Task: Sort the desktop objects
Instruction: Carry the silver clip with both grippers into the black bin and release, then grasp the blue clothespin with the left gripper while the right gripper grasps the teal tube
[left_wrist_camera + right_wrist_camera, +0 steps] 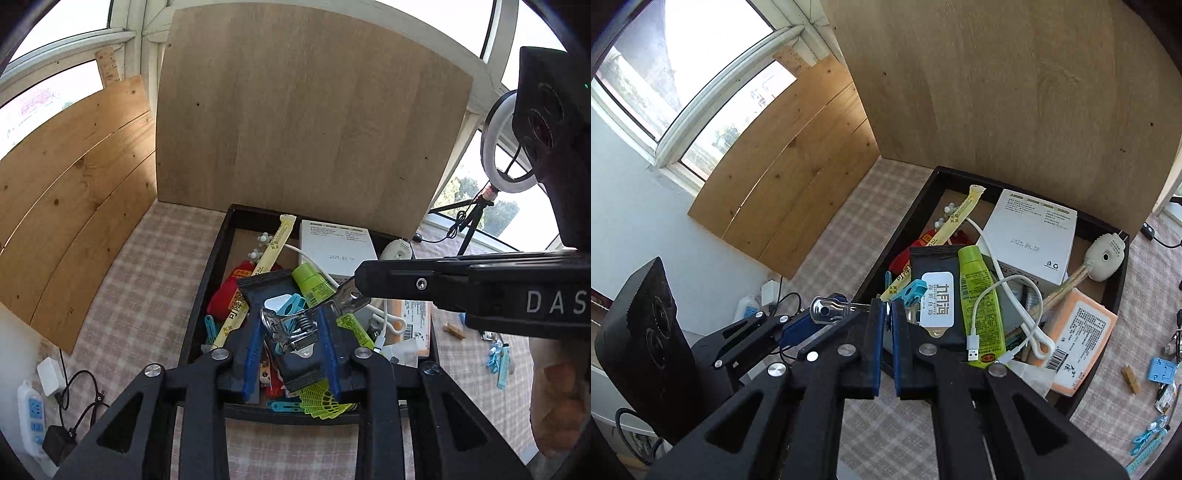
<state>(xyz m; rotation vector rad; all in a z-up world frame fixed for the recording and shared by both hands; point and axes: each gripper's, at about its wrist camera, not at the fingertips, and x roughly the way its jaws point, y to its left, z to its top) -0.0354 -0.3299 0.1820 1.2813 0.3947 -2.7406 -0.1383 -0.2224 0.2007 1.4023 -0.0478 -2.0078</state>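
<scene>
A shiny metal spring clip (291, 325) hangs over the black tray (207, 273), held from both sides. My left gripper (290, 332) has its blue pads around the clip's head. My right gripper (888, 314) is shut on the clip's handle, reaching in from the right in the left wrist view (360, 286). In the right wrist view the clip's clear head (827, 310) sticks out to the left between the left gripper's blue fingers (798, 326). The tray (886, 236) holds a black wipes pack (934, 291), a green tube (979, 291), a white box (1030, 236) and a white cable (1012, 295).
The tray also holds a yellow sachet (273, 251), a red pouch (225, 295), blue clips (295, 302), a neon shuttlecock (321, 400) and an orange pack (1075, 332). Loose clips (1161, 373) lie on the checked cloth at right. Wooden boards (303, 122) stand behind. A power strip (33, 417) sits lower left.
</scene>
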